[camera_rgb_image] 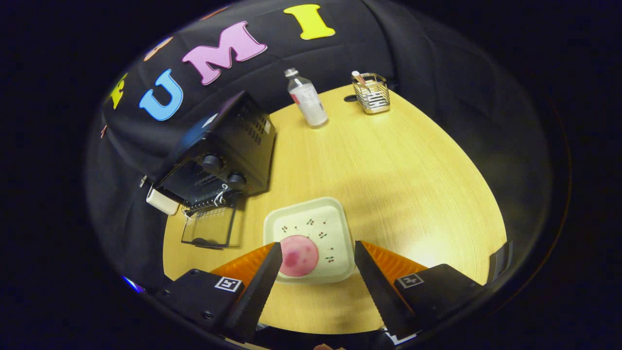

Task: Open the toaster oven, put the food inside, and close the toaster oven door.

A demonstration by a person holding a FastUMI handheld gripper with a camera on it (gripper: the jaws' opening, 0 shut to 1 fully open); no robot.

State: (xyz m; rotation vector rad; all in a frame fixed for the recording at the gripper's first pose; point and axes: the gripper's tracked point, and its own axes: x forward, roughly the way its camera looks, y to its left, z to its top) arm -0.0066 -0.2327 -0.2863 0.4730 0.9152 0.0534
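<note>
Toaster oven (221, 155), black with two knobs on its front, sits on the yellow wooden counter (388, 184) against the black cloth wall, up and to the left of the gripper. Its glass door (209, 228) is folded down flat onto the counter, so the oven stands open. A pale block (163, 200) is seen at the oven's left corner. Just ahead of the gripper (318, 253) lies a square cream plate (311, 228) printed with small cherries, and on its near edge rests the food (298, 255), a round pink piece with darker red blotches. The jaws are spread wide apart with nothing gripped; the food lies between the fingertips, nearer the left one, whether touching it cannot be told. Far across the counter stand a clear bottle (307, 99) and a wire holder (371, 92).
</note>
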